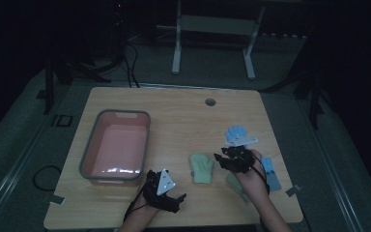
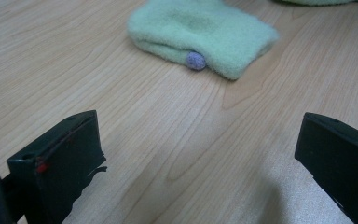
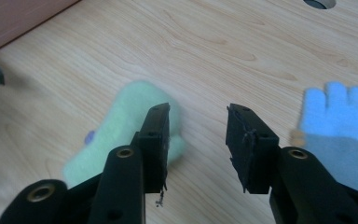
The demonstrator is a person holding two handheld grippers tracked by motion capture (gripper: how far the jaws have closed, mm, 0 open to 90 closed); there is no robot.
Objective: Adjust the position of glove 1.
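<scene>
- On the wooden table [image 1: 183, 116] we see a green glove [image 1: 202, 167] lying flat near the front edge, between the two grippers and touching neither
- The right gripper [image 1: 223, 160] hangs just beside that glove; in its own view the jaws stand partly apart with bare air between them, and one jaw covers part of the green glove [image 3: 121, 135]
- The left gripper [image 1: 176, 202] sits by the front edge, jaws spread wide and holding nothing; its view cuts both jaws off at the frame and shows the green glove [image 2: 200, 35] ahead with a small purple dot at its fold
- A blue glove [image 1: 235, 132] is half hidden behind the right gripper's grey plate; a second blue glove [image 1: 270, 173] is partly covered by the hand
- A second greenish piece under the right forearm is too dim to make out
- The pink tub [image 1: 117, 145] stands well to the left
- Dim lettering beside the table's left edge we cannot read for sure
</scene>
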